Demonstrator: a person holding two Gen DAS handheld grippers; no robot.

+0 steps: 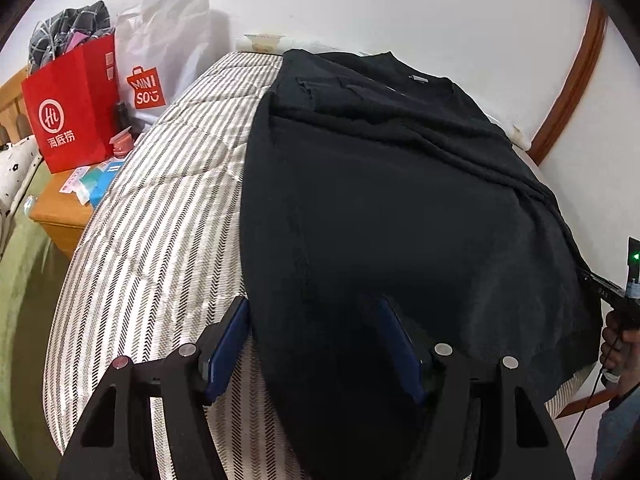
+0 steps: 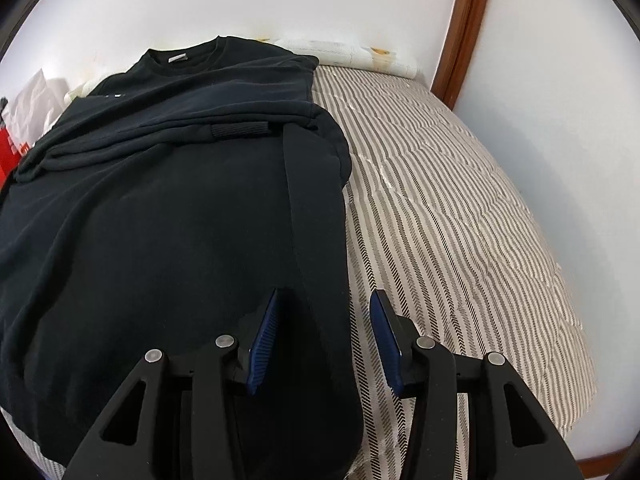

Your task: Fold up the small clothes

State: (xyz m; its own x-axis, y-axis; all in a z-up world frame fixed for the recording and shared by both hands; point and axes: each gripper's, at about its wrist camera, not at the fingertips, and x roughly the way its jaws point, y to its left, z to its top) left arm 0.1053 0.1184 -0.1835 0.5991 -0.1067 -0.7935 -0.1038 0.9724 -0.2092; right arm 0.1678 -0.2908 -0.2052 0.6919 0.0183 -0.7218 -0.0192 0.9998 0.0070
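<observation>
Black sweatshirt (image 1: pixel 380 200) on striped mattress (image 1: pixel 160 220), side edges between spread fingers (image 2: pixel 264 340).

A home bedroom: a striped quilted mattress (image 1: pixel 168 208) against white walls, a wooden bedside cabinet (image 1: pixel 60 208) holding red (image 1: pixel 72 108) and white shopping bags (image 1: pixel 168 52).

Open mattress on both sides of the sweatshirt

Bare striped mattress (image 2: pixel 460 208) flanks the black sweatshirt (image 1: pixel 380 200); the wall (image 2: pixel 560 80) hems the far edge, and bags (red (image 1: pixel 72 108), white (image 1: pixel 160 52)) crowd the nightstand (image 1: pixel 60 216).
</observation>
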